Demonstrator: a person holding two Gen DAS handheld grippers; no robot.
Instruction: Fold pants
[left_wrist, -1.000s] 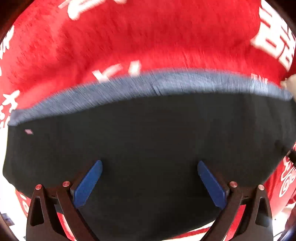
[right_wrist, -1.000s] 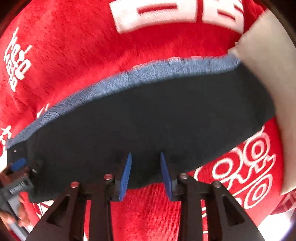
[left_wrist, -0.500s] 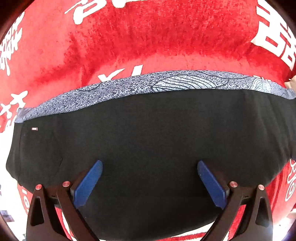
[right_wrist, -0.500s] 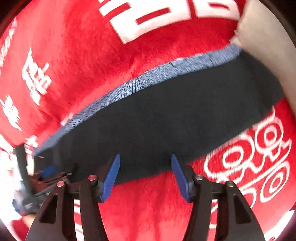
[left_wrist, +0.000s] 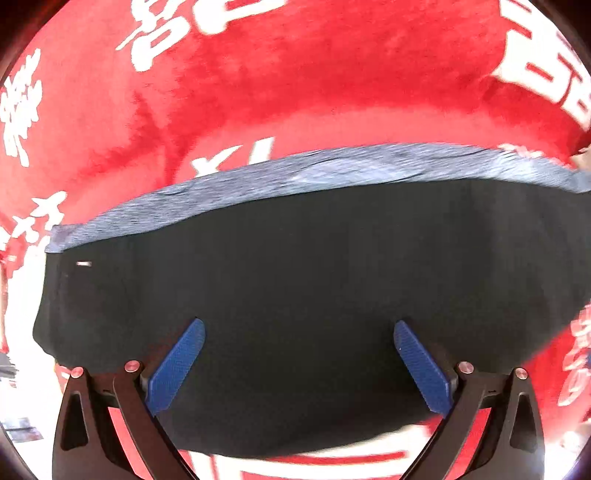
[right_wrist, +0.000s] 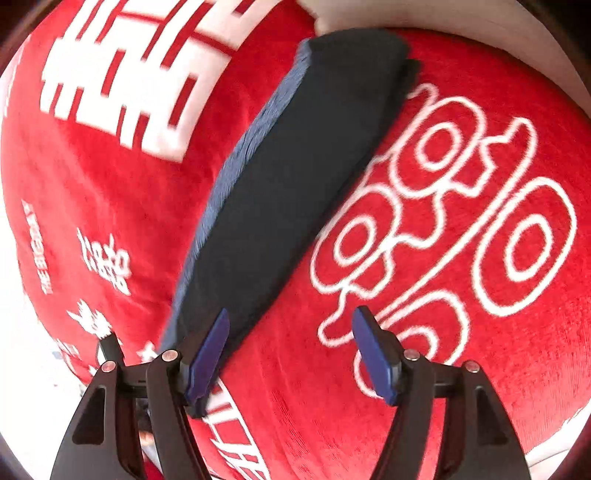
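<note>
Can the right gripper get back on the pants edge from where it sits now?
Probably yes. The right gripper is opening with nothing between its pads, and the folded pants lie flat beside it on the red blanket, unobstructed.

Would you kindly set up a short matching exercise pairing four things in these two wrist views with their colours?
Things:
1. pants
2. waistband
3. blanket
4. pads

Colours:
A. red with white characters
B. bright blue
C. black
D. mottled grey-blue

Pairs: 1-C, 2-D, 3-A, 4-B
</note>
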